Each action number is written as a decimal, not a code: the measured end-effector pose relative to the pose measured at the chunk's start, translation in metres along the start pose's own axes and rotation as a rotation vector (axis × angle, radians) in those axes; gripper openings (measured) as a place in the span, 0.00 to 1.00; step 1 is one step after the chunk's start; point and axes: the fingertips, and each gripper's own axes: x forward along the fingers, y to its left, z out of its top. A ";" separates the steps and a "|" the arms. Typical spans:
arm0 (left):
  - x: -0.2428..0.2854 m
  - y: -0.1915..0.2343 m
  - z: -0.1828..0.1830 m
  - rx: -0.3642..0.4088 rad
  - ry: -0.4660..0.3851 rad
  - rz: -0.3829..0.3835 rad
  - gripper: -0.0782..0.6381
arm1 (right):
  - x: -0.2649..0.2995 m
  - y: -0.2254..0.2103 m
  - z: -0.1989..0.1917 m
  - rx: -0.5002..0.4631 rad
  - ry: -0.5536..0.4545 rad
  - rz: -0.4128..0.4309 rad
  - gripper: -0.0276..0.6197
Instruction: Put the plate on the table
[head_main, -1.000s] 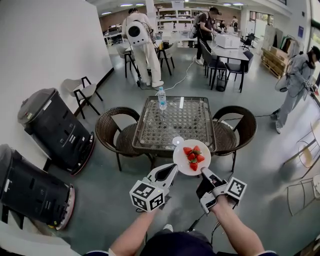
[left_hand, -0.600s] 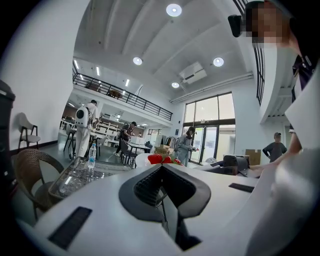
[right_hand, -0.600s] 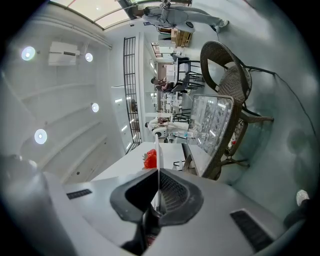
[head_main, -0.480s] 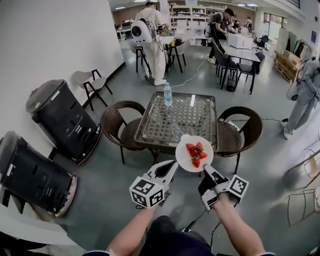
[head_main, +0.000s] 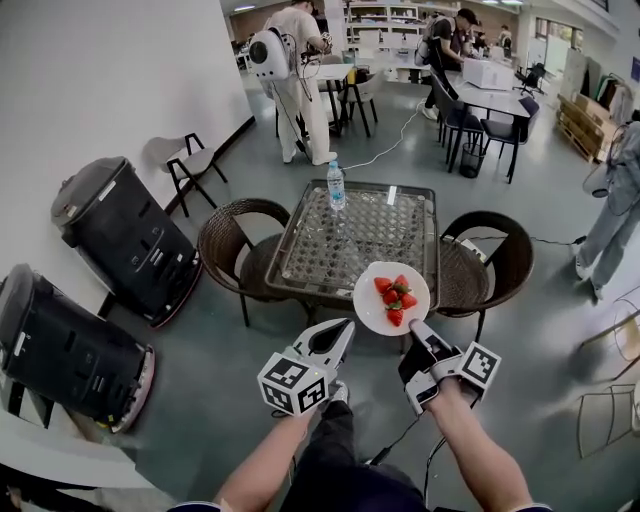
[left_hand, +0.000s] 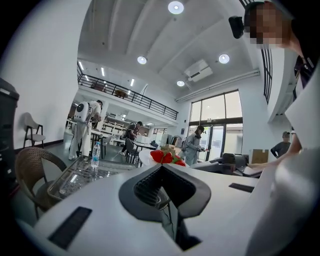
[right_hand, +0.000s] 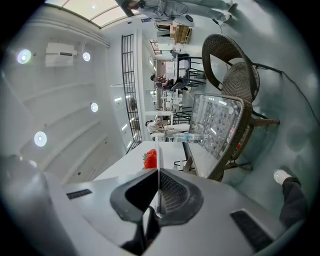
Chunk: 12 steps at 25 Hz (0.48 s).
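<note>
A white plate (head_main: 371, 306) carrying several red strawberries (head_main: 395, 296) hangs in the air just in front of the glass-topped table (head_main: 330, 255), near its right front corner. My right gripper (head_main: 415, 328) is shut on the plate's near rim; in the right gripper view the plate (right_hand: 158, 152) runs edge-on as a thin line between the jaws (right_hand: 158, 172), with a strawberry (right_hand: 150, 159) beside it. My left gripper (head_main: 345, 325) is shut with nothing in it, its tip close by the plate's near-left rim. The left gripper view shows the strawberries (left_hand: 165, 157) just past its jaws (left_hand: 162, 169).
A water bottle (head_main: 337, 188) stands at the table's far edge. Wicker chairs flank the table on the left (head_main: 232, 250) and on the right (head_main: 487, 262). Two dark wheeled bins (head_main: 120, 235) stand by the left wall. People walk among the tables at the back.
Both grippers have carried the plate forward toward the table, which now looks closer. The grip on the plate is unchanged.
</note>
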 end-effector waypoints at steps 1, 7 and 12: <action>0.006 0.006 -0.001 -0.002 -0.001 -0.001 0.12 | 0.006 -0.003 0.004 -0.002 0.000 -0.004 0.06; 0.048 0.053 0.005 -0.015 -0.001 -0.018 0.12 | 0.055 -0.017 0.031 -0.013 -0.014 -0.031 0.06; 0.089 0.100 0.007 -0.039 0.020 -0.050 0.12 | 0.107 -0.028 0.054 -0.013 -0.036 -0.055 0.06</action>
